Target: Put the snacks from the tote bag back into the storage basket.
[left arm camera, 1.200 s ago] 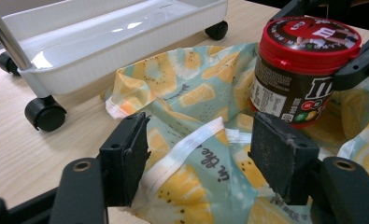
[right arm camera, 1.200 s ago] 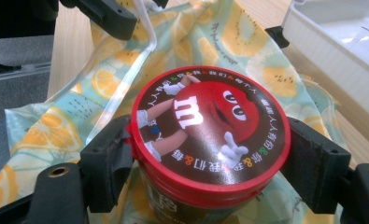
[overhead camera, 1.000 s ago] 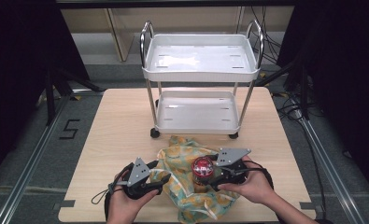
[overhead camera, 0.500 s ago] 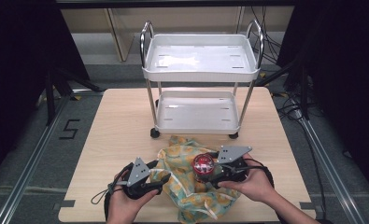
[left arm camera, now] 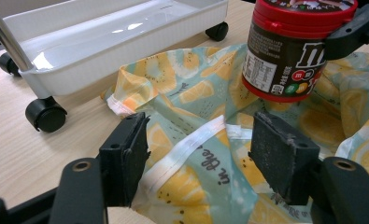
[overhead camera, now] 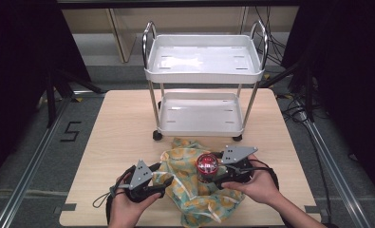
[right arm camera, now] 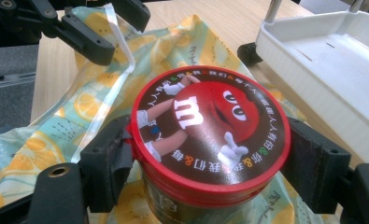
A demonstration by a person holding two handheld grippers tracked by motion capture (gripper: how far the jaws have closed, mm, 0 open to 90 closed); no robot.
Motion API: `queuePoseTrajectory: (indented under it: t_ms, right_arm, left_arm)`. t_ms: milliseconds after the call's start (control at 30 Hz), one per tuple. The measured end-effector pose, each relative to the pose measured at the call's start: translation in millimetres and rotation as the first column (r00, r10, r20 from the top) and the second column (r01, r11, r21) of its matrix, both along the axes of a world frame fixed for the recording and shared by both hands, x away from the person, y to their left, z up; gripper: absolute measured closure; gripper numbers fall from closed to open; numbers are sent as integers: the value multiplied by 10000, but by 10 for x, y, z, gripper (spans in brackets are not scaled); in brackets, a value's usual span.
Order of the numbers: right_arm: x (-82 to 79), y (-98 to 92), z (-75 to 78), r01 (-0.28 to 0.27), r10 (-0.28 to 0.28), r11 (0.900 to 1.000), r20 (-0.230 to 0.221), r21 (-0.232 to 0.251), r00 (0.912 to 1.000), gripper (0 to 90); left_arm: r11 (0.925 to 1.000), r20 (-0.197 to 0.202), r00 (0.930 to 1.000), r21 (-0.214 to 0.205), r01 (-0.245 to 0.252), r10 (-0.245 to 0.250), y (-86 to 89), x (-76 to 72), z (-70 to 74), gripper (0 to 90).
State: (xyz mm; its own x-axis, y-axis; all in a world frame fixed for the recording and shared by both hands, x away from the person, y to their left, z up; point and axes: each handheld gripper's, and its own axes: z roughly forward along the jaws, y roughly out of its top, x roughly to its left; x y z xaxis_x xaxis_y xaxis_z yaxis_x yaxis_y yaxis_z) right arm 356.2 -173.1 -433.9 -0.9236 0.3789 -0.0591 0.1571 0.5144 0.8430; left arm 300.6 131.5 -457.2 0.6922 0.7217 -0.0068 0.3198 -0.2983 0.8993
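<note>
Right fingers: I have my right gripper (overhead camera: 219, 172) clamped on the candy jar (overhead camera: 207, 166), one pad on each side of its red lid (right arm camera: 210, 133); the span is wide because the jar is wide.
Left fingers: my left gripper (left arm camera: 205, 158) stands spread apart over a white-hemmed fold of the cloth bag (overhead camera: 194, 187); the fabric lies between the pads, and I cannot tell whether either pad touches it.
Jar position: upright, over the middle of the bag, near the front of the counter (overhead camera: 123, 137), right of the left gripper.
Whether the jar rests on the bag: I cannot tell.
Bag position: crumpled flat on the counter, its far edge just short of the trolley's (overhead camera: 201, 71) wheels, its near edge close to the counter's front edge.
Open room: bare counter to the left of the trolley and bag; a narrower strip to the right. The trolley blocks the far middle.
Trolley shelves: two white trays, upper and lower.
Counts: one jar, one bag, one trolley, two grippers.
</note>
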Motion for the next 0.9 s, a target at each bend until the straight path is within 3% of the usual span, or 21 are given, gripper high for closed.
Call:
queuePoseTrajectory:
  t_ms: [167,200,600,900]
  right_arm:
    - [19,-5,31,82,-83,9999,118,91,9999,254]
    - [38,-12,44,74,-75,10000,330,46,9994,254]
    - [87,-27,133,395,-400,9990,231,210,9989,254]
    - [150,-46,216,416,-436,9984,532,378,9976,254]
  left_arm:
    - [10000,22,10000,3,-12,12,0,-2,3,362]
    - [10000,24,10000,16,-2,2,0,-1,2,362]
    - [10000,19,10000,-8,-15,15,-4,1,1,362]
    - [10000,27,10000,2,-16,16,-3,-2,5,361]
